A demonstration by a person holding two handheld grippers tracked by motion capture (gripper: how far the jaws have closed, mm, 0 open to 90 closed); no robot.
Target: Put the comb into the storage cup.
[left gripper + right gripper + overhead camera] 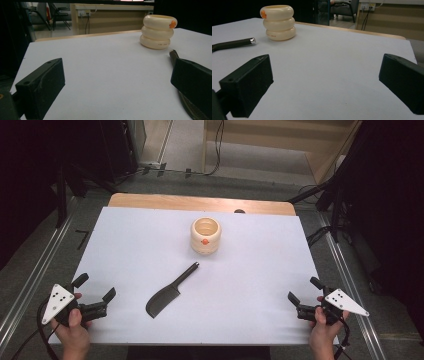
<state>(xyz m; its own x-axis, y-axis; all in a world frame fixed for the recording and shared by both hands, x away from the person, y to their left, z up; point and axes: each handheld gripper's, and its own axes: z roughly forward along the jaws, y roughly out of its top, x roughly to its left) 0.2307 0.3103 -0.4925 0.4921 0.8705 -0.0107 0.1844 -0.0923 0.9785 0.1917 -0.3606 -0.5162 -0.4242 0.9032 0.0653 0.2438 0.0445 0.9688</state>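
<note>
We hold both grippers at the near edge of the table, and nothing has been picked up yet. Our left gripper sits at the near left corner with its jaws spread wide and nothing between them; our right gripper mirrors it at the near right corner, jaws just as wide and just as bare. We judge the work to be at its very start: the reach, the grip and whatever placing follows are all left to do.

Next out from us lies the comb, dark, flat on the white sheet, nearer our left gripper than our right, its handle angled away toward the cup. The cup stands upright beyond it, near the middle of the far half, close to the handle tip but apart from it.

The high view gives us the comb's whole outline and lets us look down into the cup, which appears empty. The left gripper view adds the comb's toothed end just under its right-hand jaw and small print low on the cup's side. The right gripper view gives the comb's shiny handle tip and the cup's three stacked rings with an orange mark near the rim.
</note>
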